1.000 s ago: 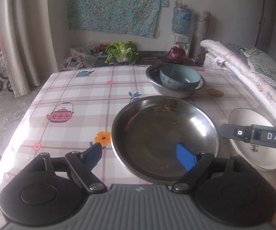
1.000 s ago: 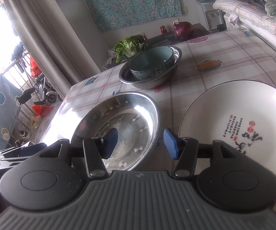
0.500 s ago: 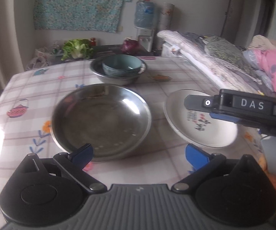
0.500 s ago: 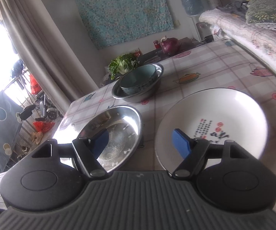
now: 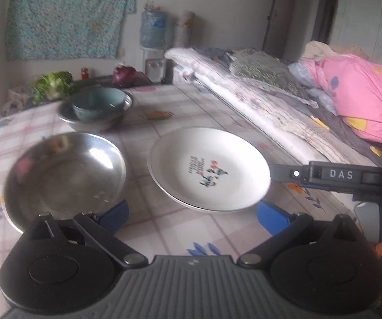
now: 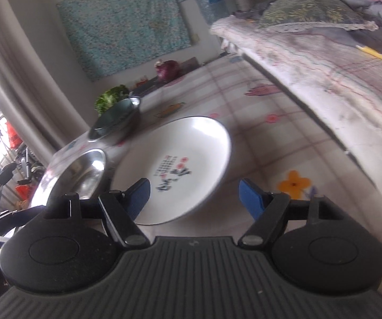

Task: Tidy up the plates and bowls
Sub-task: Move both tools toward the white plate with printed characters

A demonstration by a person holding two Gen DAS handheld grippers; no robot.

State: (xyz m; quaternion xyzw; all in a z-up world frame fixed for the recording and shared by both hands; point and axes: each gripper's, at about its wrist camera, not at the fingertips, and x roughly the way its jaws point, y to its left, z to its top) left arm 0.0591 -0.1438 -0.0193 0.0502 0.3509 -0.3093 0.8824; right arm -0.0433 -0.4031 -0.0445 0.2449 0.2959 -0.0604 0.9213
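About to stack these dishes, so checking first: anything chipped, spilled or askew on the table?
Nothing stands out. The white plate and the steel basin lie flat and apart; the teal bowl sits nested in a second steel bowl. No spills or chips show, though the pictures are blurred.

- The left gripper (image 5: pixel 193 216) has blue fingertip pads on black jointed links with silver pivot screws.
- Its base is ribbed grey between two round black housings.
- The right gripper (image 6: pixel 195 195) is built alike.
- From the side its black bar reads "DAS" in white, with possibly a small sticker behind it.
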